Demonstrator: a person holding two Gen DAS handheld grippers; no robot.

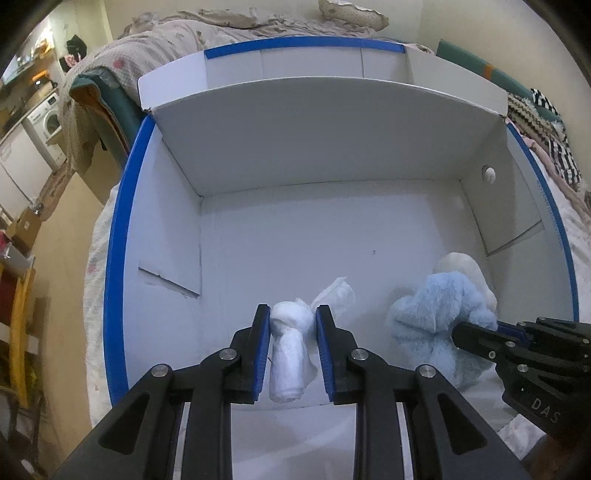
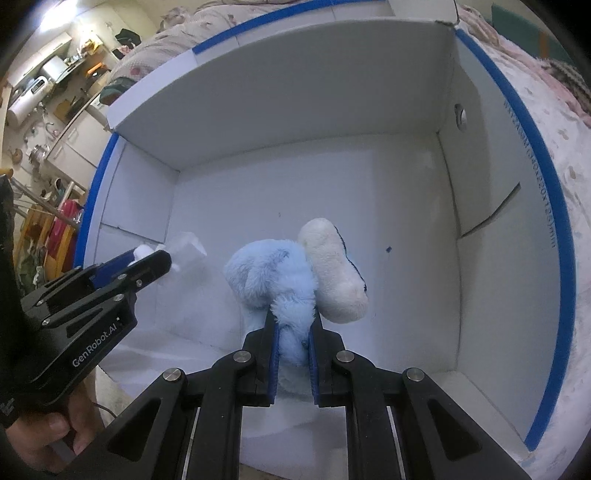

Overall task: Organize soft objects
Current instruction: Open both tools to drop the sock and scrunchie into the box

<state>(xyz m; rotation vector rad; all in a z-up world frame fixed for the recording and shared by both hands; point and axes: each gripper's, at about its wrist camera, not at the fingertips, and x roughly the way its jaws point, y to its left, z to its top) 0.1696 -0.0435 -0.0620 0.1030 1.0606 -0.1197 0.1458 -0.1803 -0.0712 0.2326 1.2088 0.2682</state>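
Observation:
A white cardboard box point(image 1: 258, 147) with blue-taped rims stands open on a bed. My left gripper point(image 1: 291, 314) is shut on a rolled white cloth point(image 1: 286, 354) and holds it inside the box near the front left. In the right wrist view the left gripper point(image 2: 155, 258) shows at the left with the cloth point(image 2: 184, 245) at its tips. My right gripper point(image 2: 293, 325) is shut on a light blue plush toy point(image 2: 273, 273) with a cream part point(image 2: 332, 269), inside the box at the right. The plush point(image 1: 436, 314) also shows in the left wrist view, with the right gripper point(image 1: 476, 330) on it.
The box walls point(image 2: 491, 184) rise on all sides, with flaps folded inward and a round hole point(image 1: 488, 172) in the right wall. Bedding and a pillow point(image 1: 351, 13) lie behind the box. A washing machine point(image 1: 48, 118) and shelves stand far left.

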